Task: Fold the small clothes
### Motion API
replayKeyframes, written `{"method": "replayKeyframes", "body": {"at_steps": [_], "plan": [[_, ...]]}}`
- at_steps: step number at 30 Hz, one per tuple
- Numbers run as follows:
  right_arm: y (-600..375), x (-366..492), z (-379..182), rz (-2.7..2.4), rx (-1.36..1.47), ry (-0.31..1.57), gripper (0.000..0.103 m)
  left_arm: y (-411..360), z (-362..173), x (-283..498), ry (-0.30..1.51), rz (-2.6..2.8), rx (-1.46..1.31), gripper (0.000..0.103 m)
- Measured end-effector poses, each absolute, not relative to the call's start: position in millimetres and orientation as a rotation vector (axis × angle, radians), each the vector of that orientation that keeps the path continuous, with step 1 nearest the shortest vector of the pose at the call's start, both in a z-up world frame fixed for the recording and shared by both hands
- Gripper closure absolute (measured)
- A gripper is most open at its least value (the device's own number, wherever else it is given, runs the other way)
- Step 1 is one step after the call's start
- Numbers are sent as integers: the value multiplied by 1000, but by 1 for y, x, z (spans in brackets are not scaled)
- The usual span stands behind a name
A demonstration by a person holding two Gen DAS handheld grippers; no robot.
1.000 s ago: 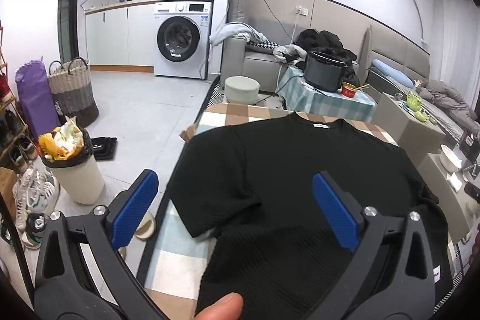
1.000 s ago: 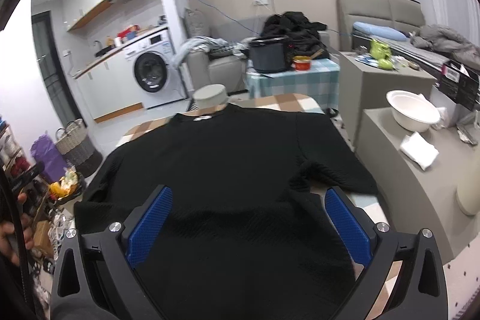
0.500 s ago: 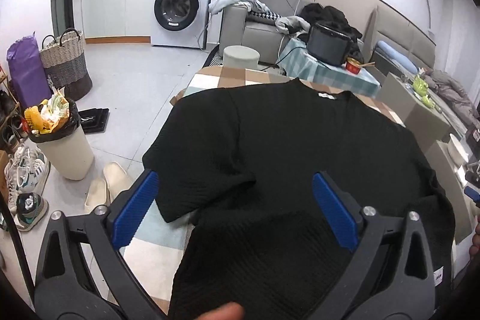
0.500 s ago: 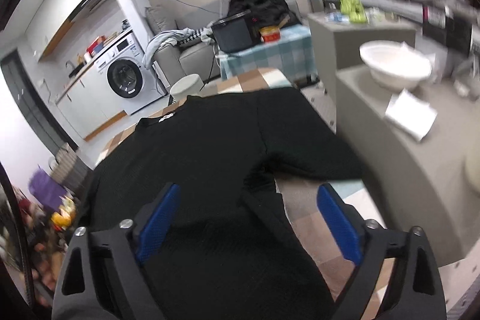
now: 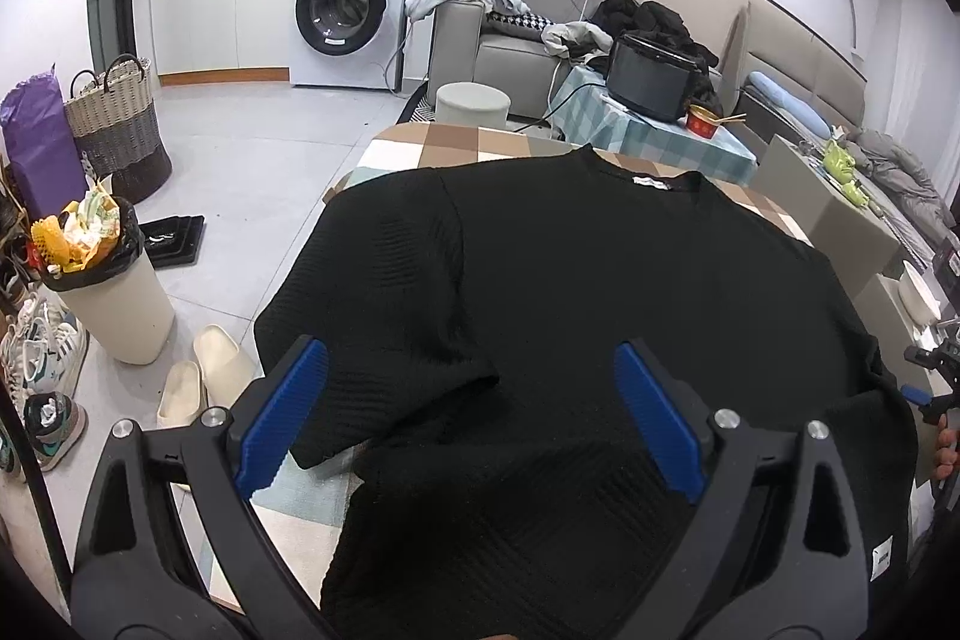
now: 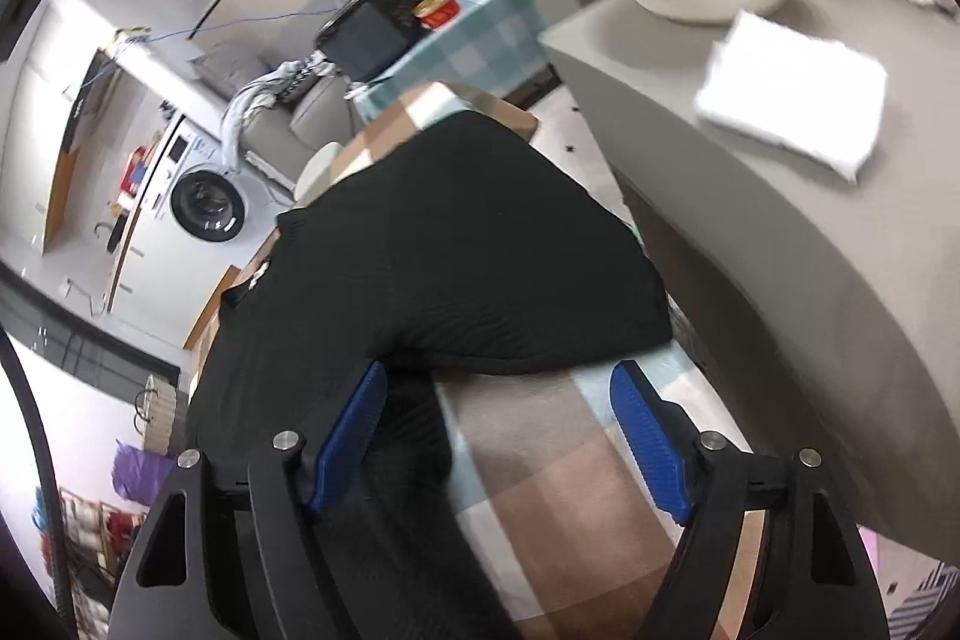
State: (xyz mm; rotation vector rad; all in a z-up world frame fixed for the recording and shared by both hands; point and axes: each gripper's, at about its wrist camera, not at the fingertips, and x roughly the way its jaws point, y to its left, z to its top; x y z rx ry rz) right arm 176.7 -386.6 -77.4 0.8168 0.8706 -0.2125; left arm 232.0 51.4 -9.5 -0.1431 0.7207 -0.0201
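Black ribbed short-sleeved knit top (image 5: pixel 600 280) spread flat on checked brown-and-pale-blue tablecloth (image 5: pixel 432 148), collar at far edge. Left gripper (image 5: pixel 471 409) above near hem, blue pads wide apart, holding nothing. Right gripper (image 6: pixel 498 436) tilted over right sleeve edge (view blurred), pads likewise spread. White folded cloth (image 6: pixel 792 106) on grey side counter (image 6: pixel 780 232).

I can make out no words. The neck tag (image 5: pixel 653 184) on my black t-shirt (image 5: pixel 600 292) and the white hem label (image 5: pixel 881 565) at lower right carry print too small to read, as does the washing machine (image 5: pixel 351 17) panel, upper centre.
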Motion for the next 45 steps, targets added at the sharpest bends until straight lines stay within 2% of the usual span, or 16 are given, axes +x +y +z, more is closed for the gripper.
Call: {"method": "replayKeyframes", "body": {"at_steps": [13,15,17,19,20,25,30,35,39,45], "plan": [[-401,181,-95,-309,890,882,31,59,-19,239,726,-13,-144,7],[-399,188,-94,-347,845,895,43,58,-20,240,727,-21,-149,7],[-399,195,-94,-394,798,924,69,57,-21,238,725,-26,-147,7],[-401,199,-97,-423,790,940,90,56,-21,238,723,-31,-146,7],[-400,200,-97,-429,776,939,94,55,-22,237,723,-33,-146,7],[-392,206,-79,-444,659,904,96,54,-22,233,716,-43,-140,7],[-378,212,-32,-346,584,713,97,52,-22,229,713,-50,-138,7],[-343,235,12,-5,581,498,97,51,-20,224,709,-52,-132,7],[-279,267,12,289,474,612,97,49,-17,218,707,-45,-118,7],[-202,275,-56,368,174,1031,95,50,-19,213,717,-41,-130,7]]}}
